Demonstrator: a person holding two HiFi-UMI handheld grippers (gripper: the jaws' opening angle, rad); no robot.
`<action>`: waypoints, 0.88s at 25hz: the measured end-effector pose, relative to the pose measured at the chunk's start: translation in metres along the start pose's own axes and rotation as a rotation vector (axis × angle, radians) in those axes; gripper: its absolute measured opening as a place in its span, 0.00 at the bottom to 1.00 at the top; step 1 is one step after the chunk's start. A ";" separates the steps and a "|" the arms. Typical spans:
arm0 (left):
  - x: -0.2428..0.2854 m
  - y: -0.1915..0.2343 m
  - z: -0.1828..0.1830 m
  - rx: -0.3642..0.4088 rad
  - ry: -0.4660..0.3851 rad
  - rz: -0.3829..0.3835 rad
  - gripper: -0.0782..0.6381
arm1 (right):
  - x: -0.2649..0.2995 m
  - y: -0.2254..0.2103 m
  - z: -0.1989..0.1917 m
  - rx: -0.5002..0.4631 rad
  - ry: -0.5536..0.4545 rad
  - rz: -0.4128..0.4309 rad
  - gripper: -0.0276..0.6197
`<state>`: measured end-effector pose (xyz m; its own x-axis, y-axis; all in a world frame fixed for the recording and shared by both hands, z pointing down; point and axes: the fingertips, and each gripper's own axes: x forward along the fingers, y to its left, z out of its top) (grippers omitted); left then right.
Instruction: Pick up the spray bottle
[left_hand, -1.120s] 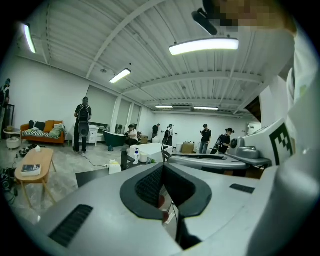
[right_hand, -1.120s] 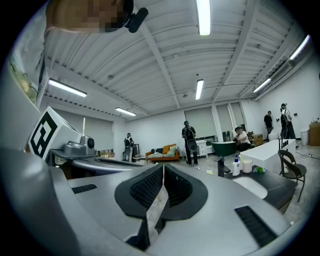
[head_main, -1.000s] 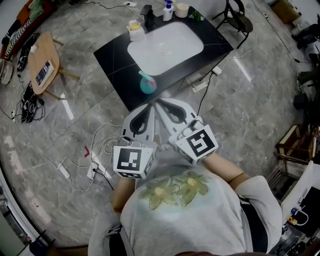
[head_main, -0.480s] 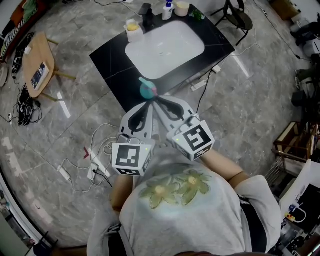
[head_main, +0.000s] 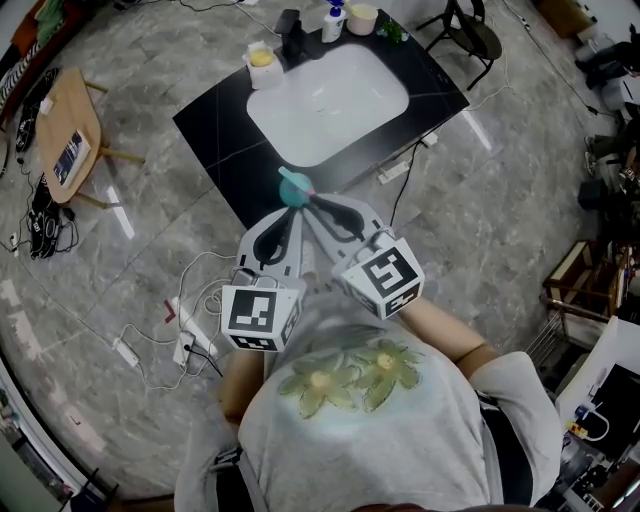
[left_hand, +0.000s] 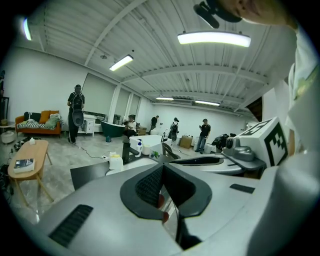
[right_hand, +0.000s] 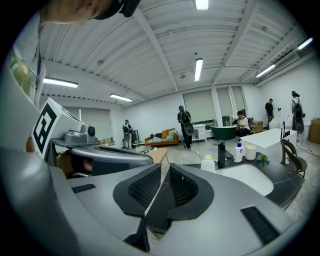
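The spray bottle (head_main: 293, 186), teal with a pink top, stands upright at the near edge of the black counter (head_main: 215, 130). Both grippers are held side by side in front of my chest, pointing at it. The left gripper (head_main: 297, 208) is shut and empty, its tips just short of the bottle. Beside it, the right gripper (head_main: 308, 200) has its jaws opening by a narrow slit with nothing between them. In the left gripper view (left_hand: 162, 167) and the right gripper view (right_hand: 165, 167) the jaws themselves hide the bottle.
A white sink (head_main: 330, 90) is set in the counter. A yellow-lidded tub (head_main: 262, 60), a black faucet (head_main: 292, 28), a soap bottle (head_main: 333, 20) and a cup (head_main: 363, 18) stand along its far side. Cables and power strips (head_main: 185, 335) lie on the floor at left, near a wooden table (head_main: 65, 130).
Both grippers have moved forward toward the counter; their tips, earlier a short way from the spray bottle, now sit right next to it. The bottle has not moved.
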<state>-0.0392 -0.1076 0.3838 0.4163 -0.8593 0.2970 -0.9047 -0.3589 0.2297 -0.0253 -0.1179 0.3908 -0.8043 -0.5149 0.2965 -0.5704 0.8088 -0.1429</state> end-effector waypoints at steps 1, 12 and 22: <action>0.001 0.002 -0.001 -0.002 0.003 -0.002 0.12 | 0.002 -0.001 -0.001 -0.002 0.001 -0.001 0.09; 0.020 0.022 -0.004 0.016 0.033 -0.043 0.12 | 0.029 -0.018 -0.034 -0.006 0.105 -0.022 0.23; 0.035 0.041 -0.007 0.020 0.059 -0.074 0.12 | 0.049 -0.031 -0.059 -0.024 0.165 -0.059 0.24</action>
<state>-0.0614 -0.1498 0.4098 0.4864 -0.8073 0.3342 -0.8725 -0.4286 0.2344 -0.0374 -0.1511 0.4648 -0.7300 -0.5098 0.4551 -0.6104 0.7859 -0.0989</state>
